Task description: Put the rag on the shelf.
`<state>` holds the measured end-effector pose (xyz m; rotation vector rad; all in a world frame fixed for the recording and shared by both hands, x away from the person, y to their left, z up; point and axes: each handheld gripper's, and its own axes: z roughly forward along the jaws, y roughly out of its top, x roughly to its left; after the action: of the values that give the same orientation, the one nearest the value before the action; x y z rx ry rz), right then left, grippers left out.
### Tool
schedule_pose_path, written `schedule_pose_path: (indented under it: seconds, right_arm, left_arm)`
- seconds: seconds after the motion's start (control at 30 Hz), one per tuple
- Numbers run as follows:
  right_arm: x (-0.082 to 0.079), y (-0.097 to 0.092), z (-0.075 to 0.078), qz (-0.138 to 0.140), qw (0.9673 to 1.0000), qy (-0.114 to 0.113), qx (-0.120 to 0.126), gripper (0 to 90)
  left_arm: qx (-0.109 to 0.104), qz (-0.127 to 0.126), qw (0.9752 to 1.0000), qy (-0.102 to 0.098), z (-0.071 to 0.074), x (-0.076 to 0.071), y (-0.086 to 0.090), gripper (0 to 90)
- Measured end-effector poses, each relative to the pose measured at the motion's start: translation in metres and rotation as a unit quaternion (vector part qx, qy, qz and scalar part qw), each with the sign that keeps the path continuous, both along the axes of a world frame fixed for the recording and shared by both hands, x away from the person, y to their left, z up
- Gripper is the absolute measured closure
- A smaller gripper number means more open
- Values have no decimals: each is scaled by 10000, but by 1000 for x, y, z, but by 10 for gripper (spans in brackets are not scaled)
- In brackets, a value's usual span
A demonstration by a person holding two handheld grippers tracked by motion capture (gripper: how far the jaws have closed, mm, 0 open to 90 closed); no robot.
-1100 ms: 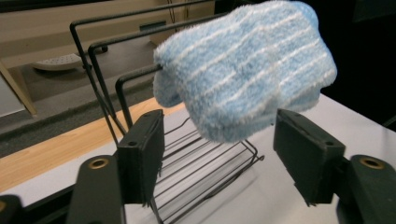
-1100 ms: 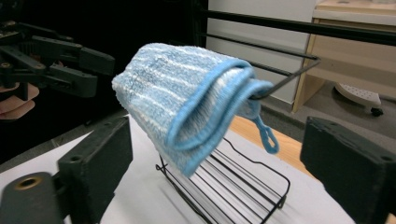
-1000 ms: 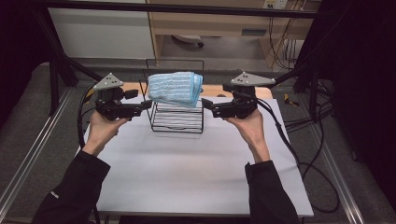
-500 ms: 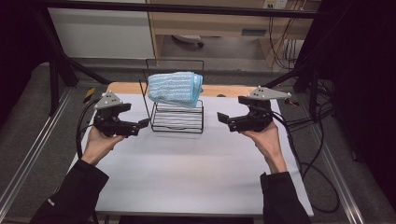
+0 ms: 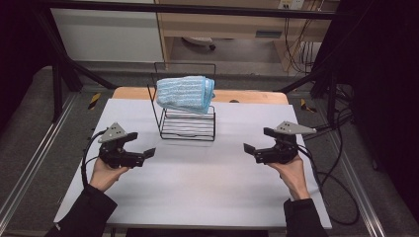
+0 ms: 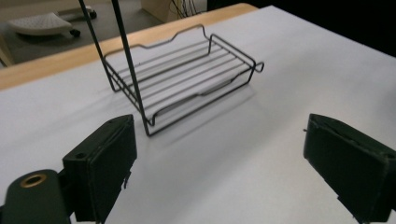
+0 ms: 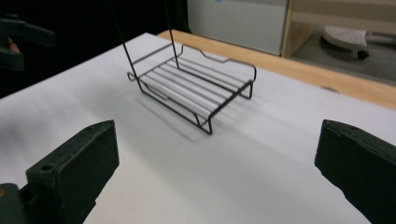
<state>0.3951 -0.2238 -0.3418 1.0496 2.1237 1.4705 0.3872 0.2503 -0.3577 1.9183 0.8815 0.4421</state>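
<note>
Left hand-held gripper (image 5: 143, 150) and right hand-held gripper (image 5: 256, 142) point inward, level, jaws spread, empty; rack (image 5: 188, 129) between.

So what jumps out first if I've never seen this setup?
A folded blue towel lying on top of a black wire rack at the far middle of the white table. Nearer, the left gripper and right gripper sit wide open and empty on either side.
</note>
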Motion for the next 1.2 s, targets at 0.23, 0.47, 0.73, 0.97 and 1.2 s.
schedule_pose_path:
  seconds: [0.23, 0.47, 0.73, 0.97, 1.2]
  right_arm:
    - [-12, -16, -35, -12, 9998, 195, -11, 2]
    - [-22, -32, -59, -68, 9996, 280, 21, 2]
    - [-31, -44, -81, -18, 9992, 348, -171, 2]
    - [-37, -51, -95, 10, 9985, 465, -291, 1]
    - [-37, -51, -97, 29, 9982, 515, -303, 2]
  left_arm:
    - [119, 10, 9998, 142, -30, -9, 14, 98]
    - [147, 28, 9996, 223, -50, -17, 25, 99]
    - [210, 25, 9995, 249, -63, -22, 30, 102]
    - [308, 32, 9992, 258, -72, -25, 32, 102]
    - [253, 36, 9992, 297, -74, -26, 34, 102]
